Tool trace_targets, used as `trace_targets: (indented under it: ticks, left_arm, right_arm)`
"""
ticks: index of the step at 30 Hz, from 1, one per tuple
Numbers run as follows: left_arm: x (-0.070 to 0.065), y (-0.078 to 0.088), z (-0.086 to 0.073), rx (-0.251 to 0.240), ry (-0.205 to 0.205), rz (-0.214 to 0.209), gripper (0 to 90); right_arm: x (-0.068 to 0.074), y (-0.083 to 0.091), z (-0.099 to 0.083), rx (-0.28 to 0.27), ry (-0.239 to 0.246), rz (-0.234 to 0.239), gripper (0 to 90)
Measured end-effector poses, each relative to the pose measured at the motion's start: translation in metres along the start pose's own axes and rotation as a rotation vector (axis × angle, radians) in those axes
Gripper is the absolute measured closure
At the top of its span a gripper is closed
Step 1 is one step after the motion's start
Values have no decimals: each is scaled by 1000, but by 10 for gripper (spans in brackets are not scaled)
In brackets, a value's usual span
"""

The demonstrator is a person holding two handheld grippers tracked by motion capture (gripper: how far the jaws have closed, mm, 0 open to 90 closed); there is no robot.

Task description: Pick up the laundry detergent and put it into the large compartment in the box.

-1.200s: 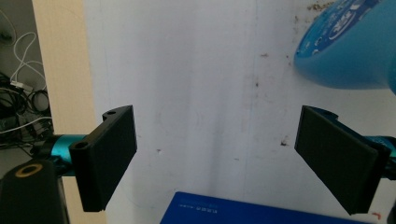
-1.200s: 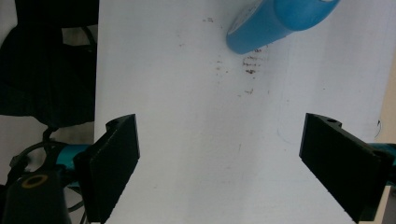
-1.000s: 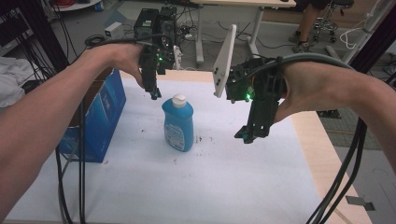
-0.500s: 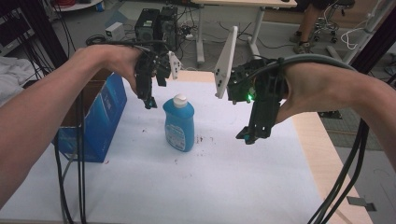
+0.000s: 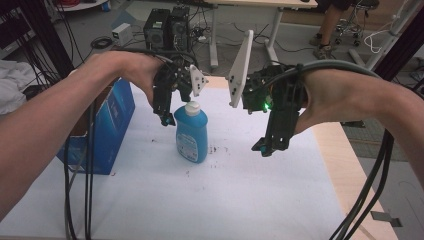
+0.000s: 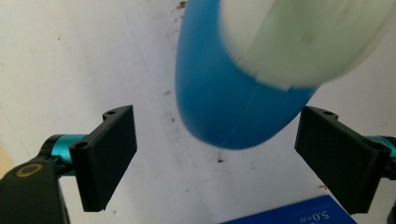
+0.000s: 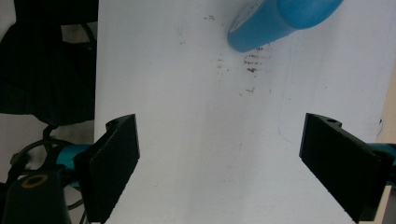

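The left tool (image 5: 167, 120), jaws wide and empty, has dropped beside the blue bottle (image 5: 191, 134)'s cap, ready to grasp; the right tool (image 5: 264, 148) hangs open, empty.

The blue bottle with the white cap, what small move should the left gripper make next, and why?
Probably lower the left gripper a little and centre it over the blue bottle. In the left gripper view its jaws stand wide open, with the bottle between them but nearer the right jaw and the white cap touching neither. The bottle stands upright on the white table.
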State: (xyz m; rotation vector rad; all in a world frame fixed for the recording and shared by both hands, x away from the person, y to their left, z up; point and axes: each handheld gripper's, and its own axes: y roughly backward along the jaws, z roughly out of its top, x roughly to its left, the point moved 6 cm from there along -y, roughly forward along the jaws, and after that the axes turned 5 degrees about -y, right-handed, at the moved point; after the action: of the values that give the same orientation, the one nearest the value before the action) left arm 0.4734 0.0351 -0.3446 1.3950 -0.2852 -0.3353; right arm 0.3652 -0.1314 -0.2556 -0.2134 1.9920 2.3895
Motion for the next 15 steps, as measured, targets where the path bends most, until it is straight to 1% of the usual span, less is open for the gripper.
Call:
trace_targets:
  ticks: [1,3,5,6,9,10,12,13,15]
  left_arm:
    - [-1,1,4,-14,-13,-4,129]
    - [-1,1,6,-17,-15,-4,129]
    - [-2,1,11,-32,-31,-10,129]
    - [-2,1,12,-37,-29,-11,129]
    - [-3,2,15,-49,-41,-17,129]
    - [-3,3,17,-64,-45,-18,130]
    - [-3,4,17,-72,-47,-17,129]
    - [-3,4,18,-78,-41,-21,130]
    - [-3,4,18,-79,-41,-22,130]
  right_arm:
    - [0,0,-1,-1,-5,0,113]
    - [0,-1,-1,-2,-5,0,113]
    - [-1,-1,-2,-1,-5,0,113]
    - [-1,-1,-2,-2,-5,0,113]
    - [0,-1,-2,-3,-9,2,113]
    - [-1,0,-2,-3,-11,2,113]
    - [-1,0,-2,-4,-11,1,113]
    - [-1,0,-2,-1,-10,1,113]
    - [-2,-1,-2,-2,-8,0,113]
